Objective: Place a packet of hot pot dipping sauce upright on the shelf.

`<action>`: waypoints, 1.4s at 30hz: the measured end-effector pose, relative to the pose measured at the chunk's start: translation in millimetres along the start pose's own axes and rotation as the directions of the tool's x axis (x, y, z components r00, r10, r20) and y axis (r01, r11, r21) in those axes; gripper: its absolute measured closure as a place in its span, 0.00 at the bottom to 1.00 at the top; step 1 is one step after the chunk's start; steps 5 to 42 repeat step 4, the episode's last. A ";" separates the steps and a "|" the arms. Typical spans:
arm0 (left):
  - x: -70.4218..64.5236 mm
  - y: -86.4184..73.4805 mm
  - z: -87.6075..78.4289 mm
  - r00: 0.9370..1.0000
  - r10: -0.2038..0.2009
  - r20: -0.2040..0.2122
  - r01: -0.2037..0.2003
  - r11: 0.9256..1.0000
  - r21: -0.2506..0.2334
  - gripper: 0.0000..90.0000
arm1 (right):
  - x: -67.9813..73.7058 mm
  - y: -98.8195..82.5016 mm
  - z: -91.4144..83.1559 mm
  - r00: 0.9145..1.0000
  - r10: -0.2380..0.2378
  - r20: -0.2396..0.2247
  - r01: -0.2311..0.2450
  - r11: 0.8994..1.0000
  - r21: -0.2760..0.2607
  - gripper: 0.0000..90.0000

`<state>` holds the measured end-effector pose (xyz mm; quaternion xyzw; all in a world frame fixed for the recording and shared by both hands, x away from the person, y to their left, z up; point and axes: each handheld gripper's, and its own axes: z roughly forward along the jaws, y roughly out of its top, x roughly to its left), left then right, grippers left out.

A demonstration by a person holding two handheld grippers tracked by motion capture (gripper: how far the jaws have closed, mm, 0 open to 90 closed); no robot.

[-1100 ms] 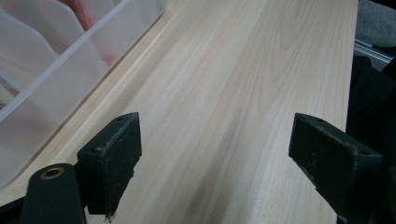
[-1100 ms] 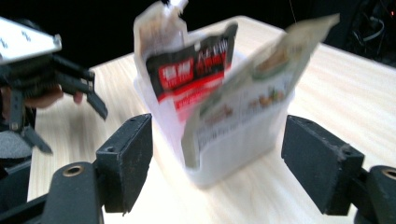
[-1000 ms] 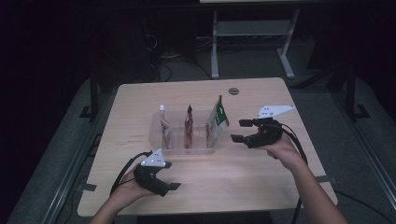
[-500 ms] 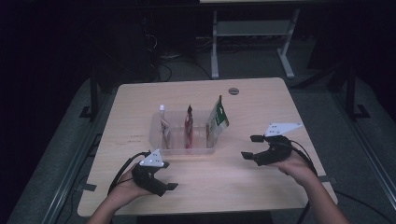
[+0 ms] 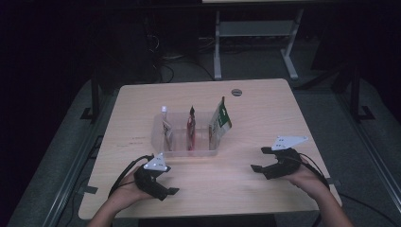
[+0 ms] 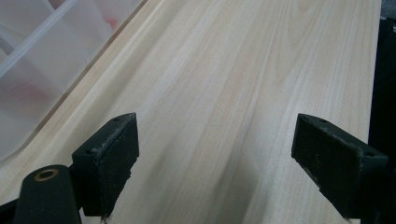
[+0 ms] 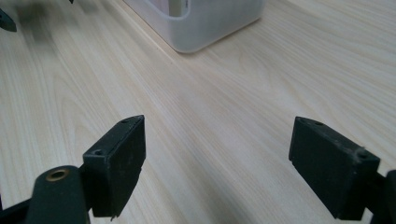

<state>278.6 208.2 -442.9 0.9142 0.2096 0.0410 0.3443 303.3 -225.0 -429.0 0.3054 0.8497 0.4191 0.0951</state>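
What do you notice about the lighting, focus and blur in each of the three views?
High view: the table is lit while the room around it lies in near darkness; the picture is soft and grainy. Left gripper view: the clear bin at upper left is washed out and blurred, the wood grain sharper. Right gripper view: evenly lit, with a blurred dark shadow at the top left corner.

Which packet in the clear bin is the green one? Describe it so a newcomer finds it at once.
On the light wooden table stands a clear plastic divided bin holding three upright packets. The green and white packet is in its right-hand compartment, leaning out over the rim. Its neighbours are a red packet in the middle and a pale packet on the left.
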 end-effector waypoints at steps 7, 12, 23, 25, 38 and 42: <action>0.6 -0.1 1.2 1.000 0.006 0.001 -0.006 1.000 0.007 0.16 | 0.3 -0.1 0.1 1.000 -0.003 -0.002 0.003 1.000 -0.006 0.19; 0.6 -0.1 1.2 1.000 0.006 0.001 -0.006 1.000 0.007 0.16 | 0.3 -0.1 0.1 1.000 -0.003 -0.002 0.003 1.000 -0.006 0.19; 0.6 -0.1 1.2 1.000 0.006 0.001 -0.006 1.000 0.007 0.16 | 0.3 -0.1 0.1 1.000 -0.003 -0.002 0.003 1.000 -0.006 0.19; 0.6 -0.1 1.2 1.000 0.006 0.001 -0.006 1.000 0.007 0.16 | 0.3 -0.1 0.1 1.000 -0.003 -0.002 0.003 1.000 -0.006 0.19; 0.6 -0.1 1.2 1.000 0.006 0.001 -0.006 1.000 0.007 0.16 | 0.3 -0.1 0.1 1.000 -0.003 -0.002 0.003 1.000 -0.006 0.19; 0.6 -0.1 1.2 1.000 0.006 0.001 -0.006 1.000 0.007 0.16 | 0.3 -0.1 0.1 1.000 -0.003 -0.002 0.003 1.000 -0.006 0.19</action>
